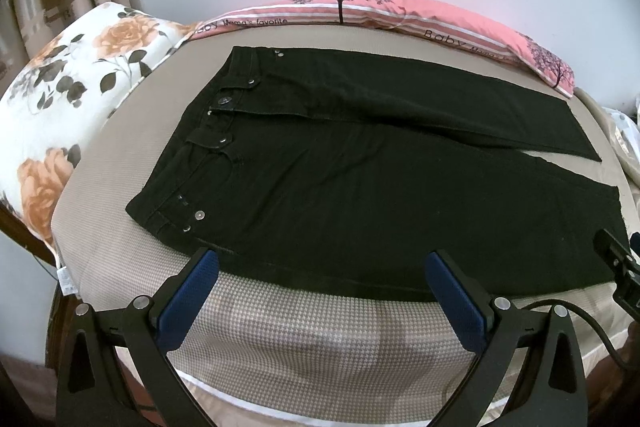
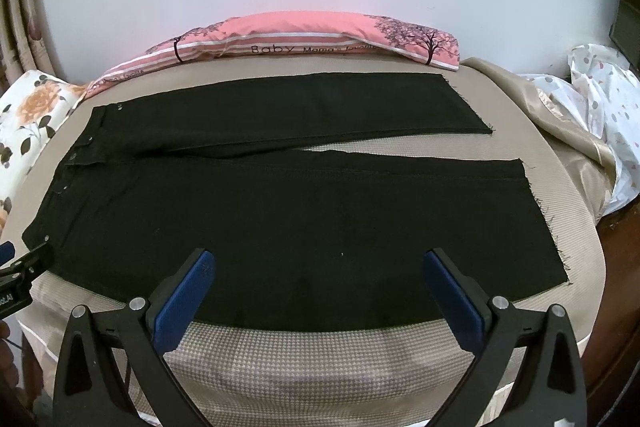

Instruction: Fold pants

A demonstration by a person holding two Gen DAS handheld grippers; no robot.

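A pale wall backs a bed (image 1: pixel 280 339) covered in a beige houndstooth sheet. The left gripper (image 1: pixel 322 263) hovers with jaws spread wide and empty over the near edge of the black pants (image 1: pixel 360 195), near the waistband; the right gripper (image 2: pixel 318 263) is equally wide and empty, further toward the hems. The pants lie flat, unfolded, waistband left, 2 legs splayed apart. To fold well, I judge each gripper should pinch the near leg's outer seam, lift together and lay it squarely over the far leg, edges matched. Counted: 1 pair of pants, 2 grippers, 1 pink pillow (image 2: pixel 304 39), 1 floral pillow (image 1: pixel 80 67).
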